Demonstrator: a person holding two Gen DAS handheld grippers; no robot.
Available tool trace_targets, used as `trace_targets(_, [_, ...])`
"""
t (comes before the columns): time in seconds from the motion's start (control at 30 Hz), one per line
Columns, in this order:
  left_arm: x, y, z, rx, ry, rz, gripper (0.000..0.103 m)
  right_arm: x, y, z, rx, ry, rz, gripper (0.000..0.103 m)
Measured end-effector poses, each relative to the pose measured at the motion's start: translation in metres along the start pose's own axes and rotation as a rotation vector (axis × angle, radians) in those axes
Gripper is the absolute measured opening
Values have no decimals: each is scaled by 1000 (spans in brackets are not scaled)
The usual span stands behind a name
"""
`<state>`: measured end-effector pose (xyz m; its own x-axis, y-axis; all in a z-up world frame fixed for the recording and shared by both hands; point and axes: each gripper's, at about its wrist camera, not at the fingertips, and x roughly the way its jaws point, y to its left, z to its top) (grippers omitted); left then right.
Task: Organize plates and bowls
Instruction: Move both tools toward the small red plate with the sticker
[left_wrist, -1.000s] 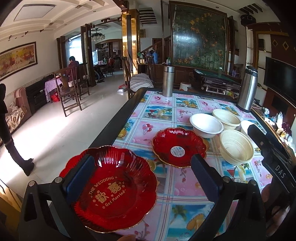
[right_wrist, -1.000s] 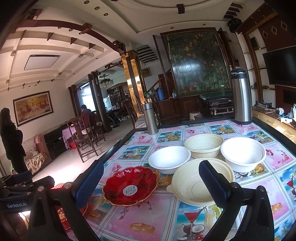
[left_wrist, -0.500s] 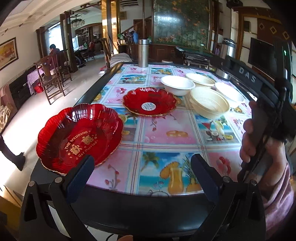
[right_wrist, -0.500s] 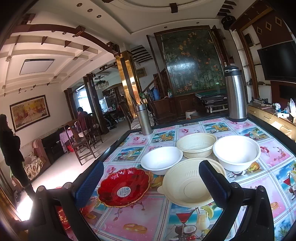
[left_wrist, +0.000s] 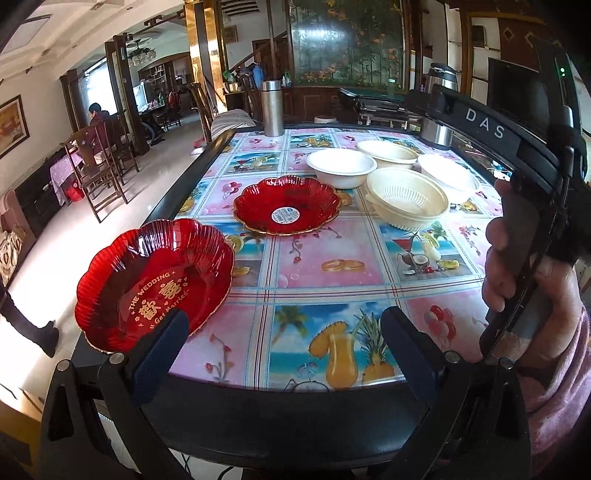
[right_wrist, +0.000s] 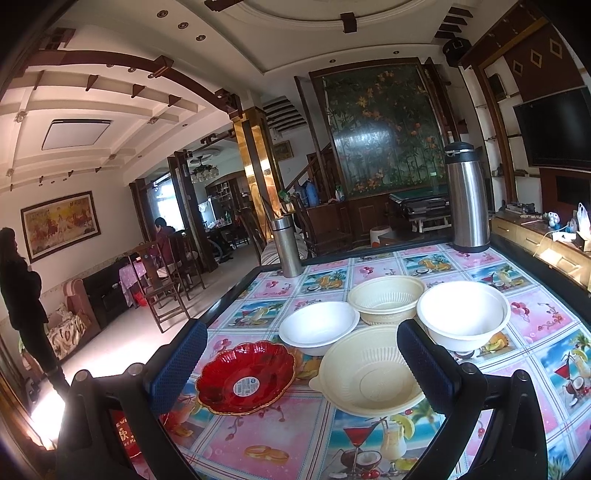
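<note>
A red wedding plate (left_wrist: 155, 280) lies at the table's near left corner, and a second red plate (left_wrist: 286, 209) with a round sticker sits further in. Behind them stand two white bowls (left_wrist: 341, 168) (right_wrist: 463, 314) and two cream ribbed bowls (left_wrist: 408, 197) (right_wrist: 386, 297). My left gripper (left_wrist: 284, 347) hangs open at the near table edge, its left pad beside the wedding plate's rim. My right gripper (right_wrist: 301, 369) is open above the sticker plate (right_wrist: 247, 376) and the near cream bowl (right_wrist: 369, 373), holding nothing. A hand grips the right tool (left_wrist: 524, 258).
The table (left_wrist: 332, 266) has a fruit-print cloth and a dark raised rim. A steel flask (left_wrist: 272, 109) and a tall thermos (right_wrist: 467, 199) stand at the far edge. Chairs (right_wrist: 162, 291) and two people (right_wrist: 26, 295) occupy the room to the left.
My left gripper has pulled back from over the wedding plate to the near table edge. The right gripper has drifted slightly forward and higher; the dishes have not moved.
</note>
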<state>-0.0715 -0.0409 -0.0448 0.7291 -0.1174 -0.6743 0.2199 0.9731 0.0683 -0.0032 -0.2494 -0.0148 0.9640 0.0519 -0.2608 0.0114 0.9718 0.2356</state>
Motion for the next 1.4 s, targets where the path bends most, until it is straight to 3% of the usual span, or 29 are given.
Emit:
trace_targets(0.17, [10,4,17,36,-14,15,103,11,4,3,-8,18,4,103])
trace_targets(0.37, [41,20,55,121,56,-1,103,41,3,11,19,89,13,103])
trace_targets(0.47, [57,42,82,114,103,-29,103,55,3,17,36,115,24,103])
trace_targets(0.63, [100,85,129,46,211,-92,103,80,3,24,67,188,59,103])
trace_targets(0.9, [195,111,167,-151,475,-356,103,121,-6,4,340,415,251,103])
trace_targets(1.03, [219,124,174,-295,526,-453,103,134,-6,-11,448,501,324,103])
trace_targets(1.17, [231,133,178,-384,535,-462,103,142,-6,-25,501,557,334,103])
trace_targets(1.4, [246,136,172,-380,569,-450,103,154,-16,-44,603,611,339,103])
